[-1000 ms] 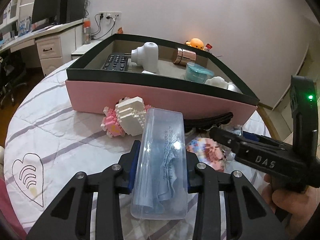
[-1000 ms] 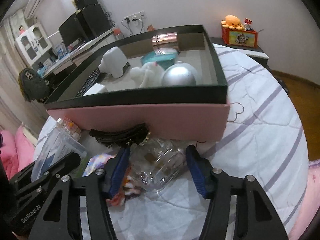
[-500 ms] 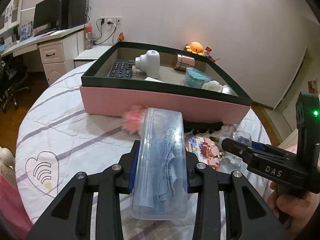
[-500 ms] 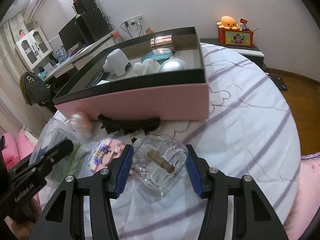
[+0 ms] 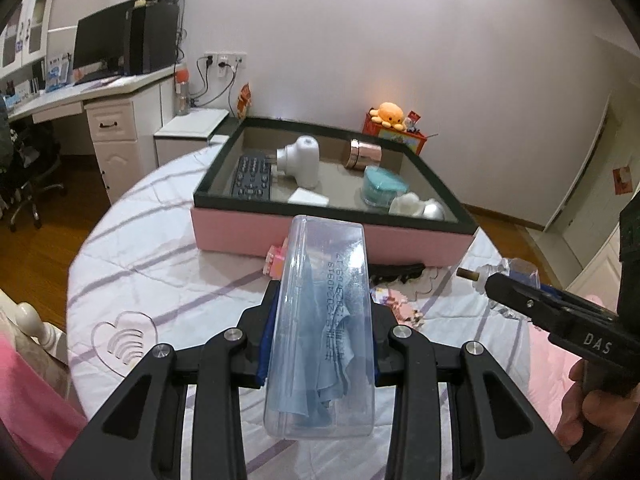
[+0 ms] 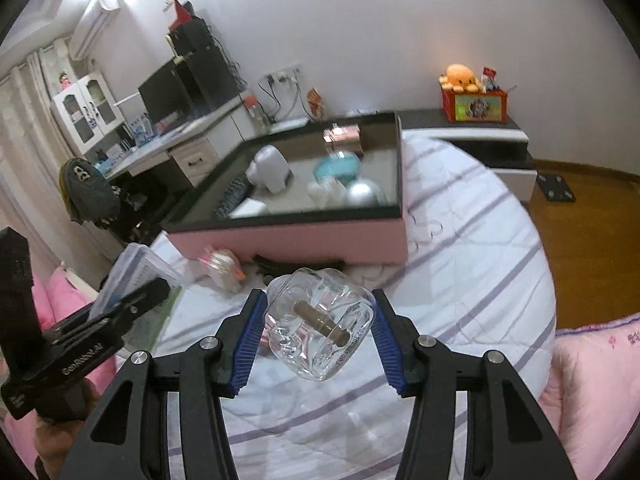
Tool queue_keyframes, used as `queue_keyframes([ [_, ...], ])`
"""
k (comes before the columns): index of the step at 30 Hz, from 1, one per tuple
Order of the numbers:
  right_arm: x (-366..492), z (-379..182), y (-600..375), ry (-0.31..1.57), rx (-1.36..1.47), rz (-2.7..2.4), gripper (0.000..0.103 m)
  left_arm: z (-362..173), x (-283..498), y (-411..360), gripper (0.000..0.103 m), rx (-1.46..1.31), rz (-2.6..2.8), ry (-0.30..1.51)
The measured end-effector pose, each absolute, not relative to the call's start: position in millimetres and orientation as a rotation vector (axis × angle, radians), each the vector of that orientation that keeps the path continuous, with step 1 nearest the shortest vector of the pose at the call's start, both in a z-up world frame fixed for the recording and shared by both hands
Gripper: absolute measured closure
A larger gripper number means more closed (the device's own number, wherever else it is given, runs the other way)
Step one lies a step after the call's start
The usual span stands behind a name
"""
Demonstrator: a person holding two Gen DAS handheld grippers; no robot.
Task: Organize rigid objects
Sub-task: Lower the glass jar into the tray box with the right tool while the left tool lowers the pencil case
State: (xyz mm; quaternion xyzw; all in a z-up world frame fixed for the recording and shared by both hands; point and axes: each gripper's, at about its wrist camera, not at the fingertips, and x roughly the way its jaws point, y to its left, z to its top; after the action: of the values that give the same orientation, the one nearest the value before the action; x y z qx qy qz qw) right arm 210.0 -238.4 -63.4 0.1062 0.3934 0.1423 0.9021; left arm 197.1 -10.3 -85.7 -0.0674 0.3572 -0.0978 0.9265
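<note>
White quilted bedding with purple stripes (image 5: pixel 168 264) covers the round surface under both tools, in a room with a desk and monitor (image 5: pixel 104 46) along the far wall. Between the left gripper's (image 5: pixel 320 344) blue-padded fingers, closed in on both sides, sits a clear plastic case (image 5: pixel 324 328) with a blue cloth folded inside, held clear above the bedding and pointing toward the box. The right gripper (image 6: pixel 318 332) has its fingers pressed against a clear glass bottle (image 6: pixel 320 324) with a brass-coloured neck, also lifted off the surface. Beyond them on the bedding lie a pink and white brick figure (image 6: pixel 222 266), a black hair clip (image 6: pixel 296 262) and a colourful pixel-patterned piece (image 5: pixel 396 306). Farther out stands the pink box with a dark rim (image 5: pixel 332 236), holding a black remote (image 5: pixel 252 178), a white device (image 5: pixel 300 158), a rose-gold cylinder (image 5: pixel 362 154), a teal jar (image 5: pixel 384 186) and a silver ball (image 6: pixel 362 194).
</note>
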Motion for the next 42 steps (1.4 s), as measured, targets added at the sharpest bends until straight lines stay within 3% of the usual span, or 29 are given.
queue_keyframes([
  [19,249.4,25.6,-206.4,0.606,0.118,0.334,0.05,9.3,251.7,-12.6,0.069,-0.077,-0.188,0.571],
  [30,330.4,2.7,-209.8,0.669,0.105,0.293,0.05,-16.9,329.3,-26.6,0.069,-0.053,-0.176,0.641],
  [42,403.3,-65.6,-204.6,0.855,0.082,0.267,0.05,-74.4,396.5,-31.9,0.069,-0.043,-0.152,0.776],
])
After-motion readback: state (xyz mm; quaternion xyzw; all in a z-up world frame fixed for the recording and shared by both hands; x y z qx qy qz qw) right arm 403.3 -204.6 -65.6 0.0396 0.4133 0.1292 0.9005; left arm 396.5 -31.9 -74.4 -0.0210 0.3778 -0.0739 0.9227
